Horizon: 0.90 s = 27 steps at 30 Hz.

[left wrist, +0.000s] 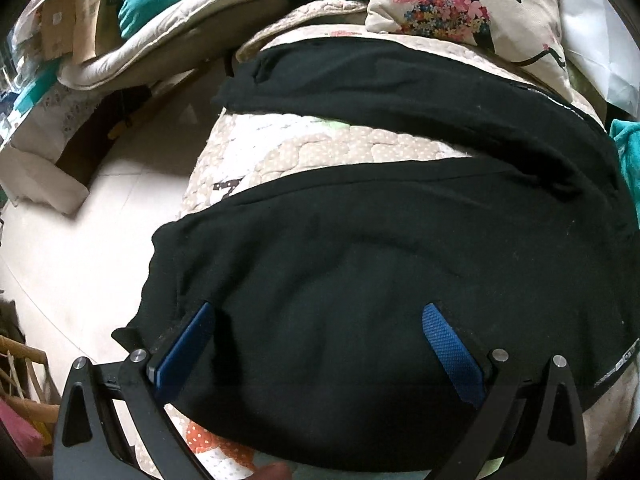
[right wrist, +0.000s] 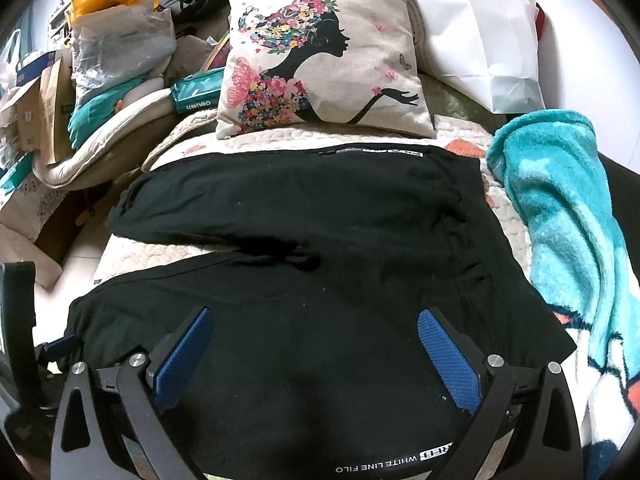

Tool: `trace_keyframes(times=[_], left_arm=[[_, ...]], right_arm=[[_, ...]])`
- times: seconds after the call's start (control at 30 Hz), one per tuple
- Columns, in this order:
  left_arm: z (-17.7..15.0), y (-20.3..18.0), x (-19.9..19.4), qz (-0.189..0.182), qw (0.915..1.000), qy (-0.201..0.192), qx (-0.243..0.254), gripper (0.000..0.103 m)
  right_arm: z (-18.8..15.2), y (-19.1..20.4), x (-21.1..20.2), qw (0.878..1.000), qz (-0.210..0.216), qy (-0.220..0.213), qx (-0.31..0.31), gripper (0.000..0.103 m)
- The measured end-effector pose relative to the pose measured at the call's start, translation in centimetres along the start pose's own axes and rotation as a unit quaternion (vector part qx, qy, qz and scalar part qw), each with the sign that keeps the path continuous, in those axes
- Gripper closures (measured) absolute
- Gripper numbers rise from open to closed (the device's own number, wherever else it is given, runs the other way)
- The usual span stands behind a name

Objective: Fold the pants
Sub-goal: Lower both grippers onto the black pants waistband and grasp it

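Note:
Black pants (left wrist: 360,248) lie spread flat on a quilted bed cover (left wrist: 320,140), the two legs running left and the waistband at the right. In the right wrist view the same pants (right wrist: 320,208) show both legs, with a strip of quilt between them. My left gripper (left wrist: 320,312) is open above the near leg, close to its cuff end, blue pads (left wrist: 448,344) apart with nothing between them. My right gripper (right wrist: 316,316) is open too, over the near leg nearer the waist. The left gripper's blue tip (right wrist: 60,344) shows at the left edge.
A printed cushion (right wrist: 320,60) leans at the far side of the bed, with a white bag (right wrist: 480,36) beside it. A teal fleece blanket (right wrist: 560,208) lies right of the waistband. Boxes, bags and bedding (right wrist: 112,60) pile up at the left. Pale floor (left wrist: 80,240) lies beyond the bed's left edge.

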<state>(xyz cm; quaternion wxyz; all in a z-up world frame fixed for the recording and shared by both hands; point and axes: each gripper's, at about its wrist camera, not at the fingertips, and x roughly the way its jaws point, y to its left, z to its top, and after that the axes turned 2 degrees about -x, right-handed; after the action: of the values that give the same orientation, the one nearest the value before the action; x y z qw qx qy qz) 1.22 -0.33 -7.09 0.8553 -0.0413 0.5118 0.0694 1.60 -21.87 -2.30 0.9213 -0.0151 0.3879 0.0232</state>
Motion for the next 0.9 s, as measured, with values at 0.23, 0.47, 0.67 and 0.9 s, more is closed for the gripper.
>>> trace_keyframes(times=[0.23, 0.47, 0.67, 0.9], left_arm=[[-0.6, 1.6, 0.4, -0.041, 0.9979, 0.021, -0.045, 0.0], [-0.7, 1.3, 0.1, -0.04, 0.9981, 0.036, -0.028, 0.0], [0.7, 1.0, -1.1, -0.057, 0.9978, 0.025, -0.024, 0.025], [3.6, 3.1, -3.7, -0.087, 0.9937, -0.005, -0.071, 0.025]], right_arm=[[0.1, -0.2, 0.0, 1.0, -0.002, -0.001, 0.003, 0.0], [0.0, -0.2, 0.0, 1.0, -0.002, -0.003, 0.002, 0.0], [-0.1, -0.2, 0.2, 1.0, -0.002, -0.004, 0.003, 0.0], [-0.4, -0.3, -0.4, 0.999, -0.033, -0.014, -0.012, 0.0]])
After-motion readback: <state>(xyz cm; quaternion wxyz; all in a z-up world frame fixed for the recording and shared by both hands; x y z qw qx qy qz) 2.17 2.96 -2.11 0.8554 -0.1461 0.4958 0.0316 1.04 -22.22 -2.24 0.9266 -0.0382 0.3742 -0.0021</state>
